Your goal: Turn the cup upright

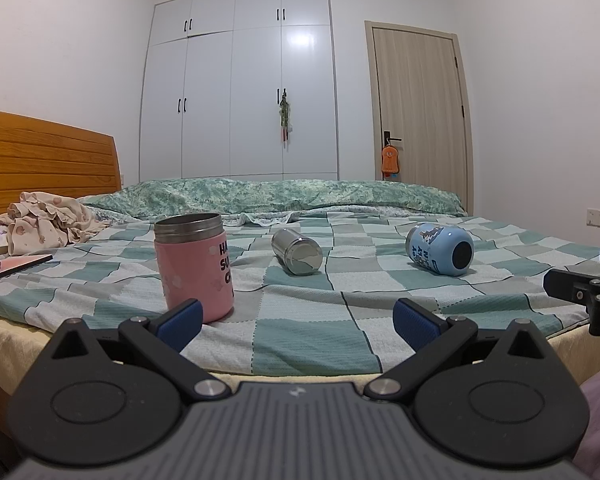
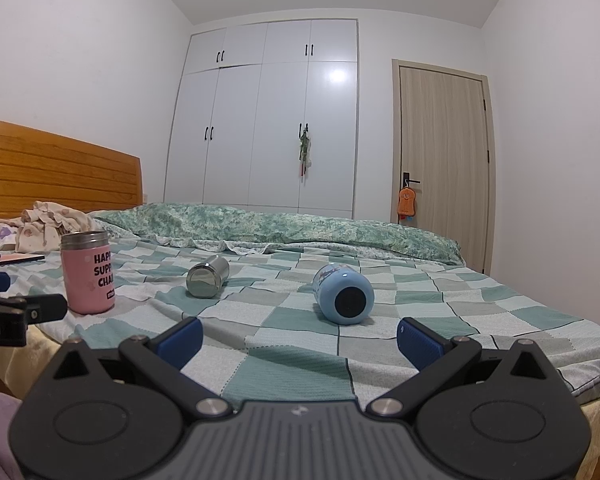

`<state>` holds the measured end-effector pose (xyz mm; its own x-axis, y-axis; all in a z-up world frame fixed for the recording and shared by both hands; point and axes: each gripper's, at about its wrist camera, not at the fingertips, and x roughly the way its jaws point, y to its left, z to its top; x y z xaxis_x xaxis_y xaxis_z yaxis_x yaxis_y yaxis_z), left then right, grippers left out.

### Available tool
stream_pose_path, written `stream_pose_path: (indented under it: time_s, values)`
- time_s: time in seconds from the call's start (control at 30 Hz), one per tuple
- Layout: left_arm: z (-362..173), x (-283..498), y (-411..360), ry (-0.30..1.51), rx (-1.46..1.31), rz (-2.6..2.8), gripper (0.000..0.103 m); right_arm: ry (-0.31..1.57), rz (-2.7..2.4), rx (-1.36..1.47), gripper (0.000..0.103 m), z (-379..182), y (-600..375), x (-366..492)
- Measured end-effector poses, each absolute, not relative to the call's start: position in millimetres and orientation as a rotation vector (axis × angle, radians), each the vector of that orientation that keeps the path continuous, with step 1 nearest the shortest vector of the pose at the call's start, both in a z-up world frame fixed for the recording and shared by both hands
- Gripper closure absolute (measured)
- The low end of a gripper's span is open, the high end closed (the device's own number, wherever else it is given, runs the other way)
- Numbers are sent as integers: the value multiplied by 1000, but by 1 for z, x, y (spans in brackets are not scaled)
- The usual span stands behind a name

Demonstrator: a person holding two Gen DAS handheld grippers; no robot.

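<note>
A pink cup (image 1: 196,268) stands upright on the checked bedspread, open end up; it also shows in the right wrist view (image 2: 89,272). A small steel cup (image 1: 297,251) lies on its side in the middle (image 2: 207,276). A blue cup (image 1: 440,249) lies on its side further right, base toward me (image 2: 345,294). My left gripper (image 1: 298,322) is open and empty at the bed's near edge, the pink cup just beyond its left finger. My right gripper (image 2: 300,338) is open and empty, the blue cup a little ahead of it.
The bed (image 1: 308,320) has a wooden headboard (image 1: 44,152) at left, crumpled clothes (image 1: 48,216) and a flat book with a dark object (image 1: 8,266) near it. A folded green quilt (image 1: 280,196) lies along the far side. A wardrobe and a door stand behind.
</note>
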<state>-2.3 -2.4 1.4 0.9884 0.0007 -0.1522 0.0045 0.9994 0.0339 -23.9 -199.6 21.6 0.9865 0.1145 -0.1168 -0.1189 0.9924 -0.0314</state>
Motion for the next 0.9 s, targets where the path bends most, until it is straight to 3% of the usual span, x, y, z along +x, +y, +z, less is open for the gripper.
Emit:
stream_pose_path:
  time_s: [0.4, 0.9]
  values:
    - [27, 14, -12, 187, 44, -27, 0, 153, 192, -46, 0, 34, -201, -7]
    - [89, 111, -27, 266, 68, -27, 0, 142, 296, -66, 0, 77, -199, 102]
